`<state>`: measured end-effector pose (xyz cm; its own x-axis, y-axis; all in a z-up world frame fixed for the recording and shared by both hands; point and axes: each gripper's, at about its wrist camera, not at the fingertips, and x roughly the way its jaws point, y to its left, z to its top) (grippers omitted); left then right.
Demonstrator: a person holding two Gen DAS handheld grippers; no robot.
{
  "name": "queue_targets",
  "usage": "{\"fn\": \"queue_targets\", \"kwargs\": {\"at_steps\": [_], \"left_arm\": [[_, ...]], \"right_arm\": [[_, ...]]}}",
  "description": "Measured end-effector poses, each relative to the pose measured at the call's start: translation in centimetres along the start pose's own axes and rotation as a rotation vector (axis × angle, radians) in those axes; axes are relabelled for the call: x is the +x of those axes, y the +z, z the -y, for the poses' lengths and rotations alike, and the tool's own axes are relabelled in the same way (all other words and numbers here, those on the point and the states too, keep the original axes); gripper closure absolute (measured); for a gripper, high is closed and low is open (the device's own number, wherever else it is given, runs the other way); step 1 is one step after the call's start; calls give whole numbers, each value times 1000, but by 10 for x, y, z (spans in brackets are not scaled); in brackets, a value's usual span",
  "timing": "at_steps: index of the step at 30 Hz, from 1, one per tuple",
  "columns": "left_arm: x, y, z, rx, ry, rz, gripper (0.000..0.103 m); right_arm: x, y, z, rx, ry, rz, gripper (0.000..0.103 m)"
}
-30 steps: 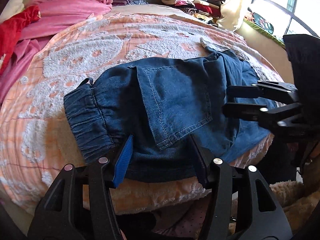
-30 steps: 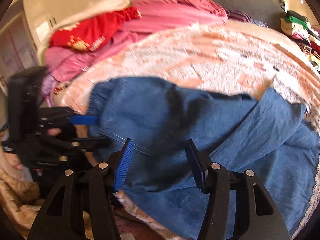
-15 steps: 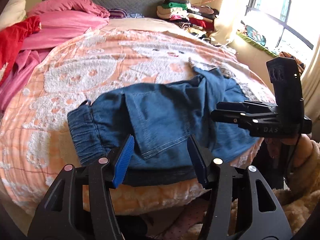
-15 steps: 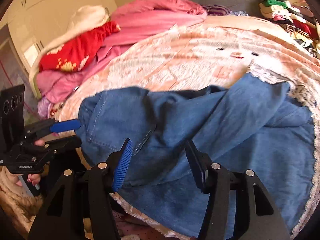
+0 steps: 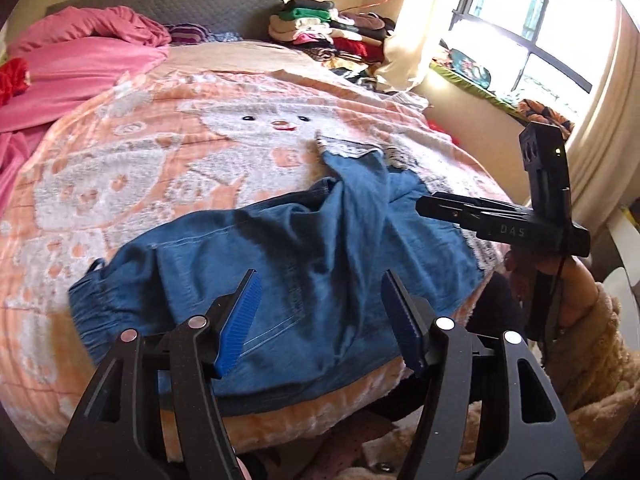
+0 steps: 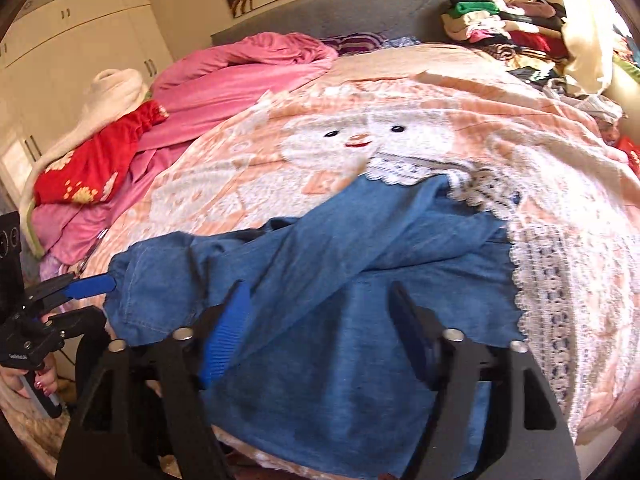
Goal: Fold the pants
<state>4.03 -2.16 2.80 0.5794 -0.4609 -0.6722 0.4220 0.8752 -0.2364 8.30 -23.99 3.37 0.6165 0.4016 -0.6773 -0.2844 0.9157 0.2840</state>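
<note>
Blue denim pants [image 5: 304, 256] with white lace hems lie rumpled on the near edge of the bed, elastic waistband at the left; they also show in the right wrist view [image 6: 340, 292]. My left gripper [image 5: 320, 320] is open and empty, held just above the waist and pocket area. My right gripper [image 6: 320, 332] is open and empty above the legs. The right gripper also shows from the side at the right of the left wrist view [image 5: 424, 204]. The left gripper shows at the left of the right wrist view [image 6: 96, 296].
An orange and white bear-pattern blanket [image 5: 160, 152] covers the bed. Pink bedding [image 6: 240, 76] and a red garment [image 6: 92, 164] are piled at the left. Stacked folded clothes [image 5: 320, 28] sit at the far right by a window [image 5: 532, 28]. Cupboards [image 6: 80, 40] stand at the left.
Both grippers have pulled back and up from the pants, so more of the bed shows. The pants lie more rumpled, with a leg spread toward the lace hem.
</note>
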Motion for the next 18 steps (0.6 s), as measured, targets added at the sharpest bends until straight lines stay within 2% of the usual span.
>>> {"fn": "queue_targets", "kwargs": {"at_steps": [4, 10, 16, 18], "left_arm": [[25, 10, 8, 4, -31, -40, 48], [61, 19, 21, 5, -139, -94, 48], [95, 29, 34, 42, -192, -148, 48], [105, 32, 33, 49, -189, -170, 48]], "right_arm": [[-2, 7, 12, 12, -39, 8, 30], [5, 29, 20, 0, -95, 3, 28], [23, 57, 21, -32, -140, -18, 27], [33, 68, 20, -53, -147, -31, 27]]}}
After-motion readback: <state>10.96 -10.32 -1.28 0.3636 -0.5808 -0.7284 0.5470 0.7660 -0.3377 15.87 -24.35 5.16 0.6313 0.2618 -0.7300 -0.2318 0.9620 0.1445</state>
